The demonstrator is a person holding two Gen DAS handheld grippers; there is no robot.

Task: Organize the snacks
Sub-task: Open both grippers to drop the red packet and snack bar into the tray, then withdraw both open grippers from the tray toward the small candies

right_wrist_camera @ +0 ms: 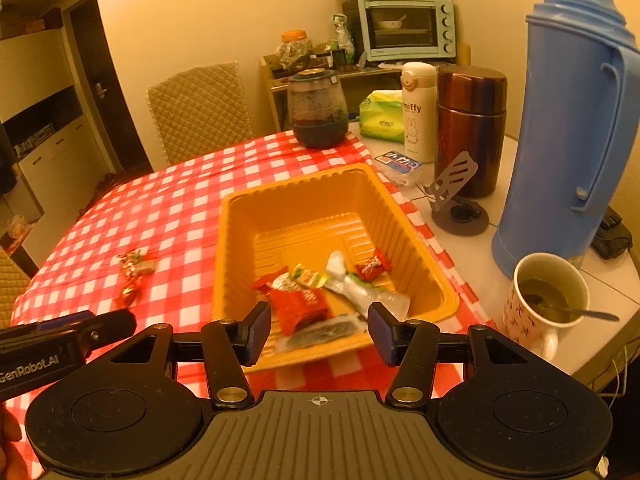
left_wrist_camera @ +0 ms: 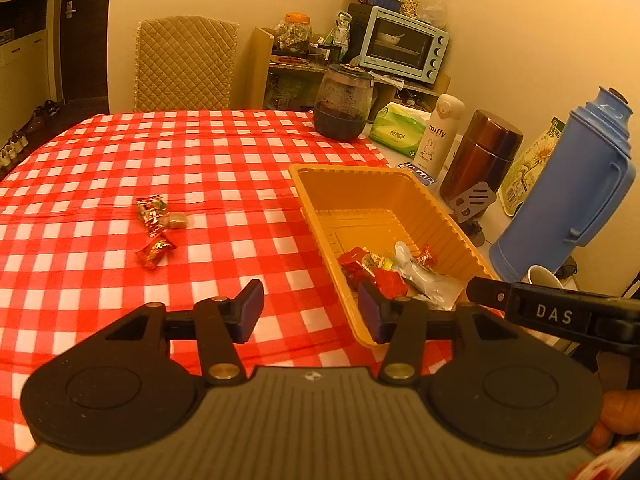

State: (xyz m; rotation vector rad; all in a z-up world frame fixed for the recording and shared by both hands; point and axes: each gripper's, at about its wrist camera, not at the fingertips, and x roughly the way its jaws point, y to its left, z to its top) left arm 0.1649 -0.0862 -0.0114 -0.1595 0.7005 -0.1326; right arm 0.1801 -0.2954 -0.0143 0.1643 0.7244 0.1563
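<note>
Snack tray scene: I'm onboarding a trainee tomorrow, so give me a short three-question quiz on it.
1. True or false: both grippers, the left gripper and the right gripper, are empty.
2. Where do loose snacks lie? A) on the checked cloth B) inside the mug C) on the chair
3. Fill in: the spoon stands in the ___.

Key
1. True; both open, nothing between the fingers.
2. A, left of the yellow tray.
3. Mug, beside the blue thermos.

Left tool (left_wrist_camera: 310, 310), right tool (right_wrist_camera: 318, 332): black linkages, blue pads, brass rivets, ribbed grey housing, white lettering.
</note>
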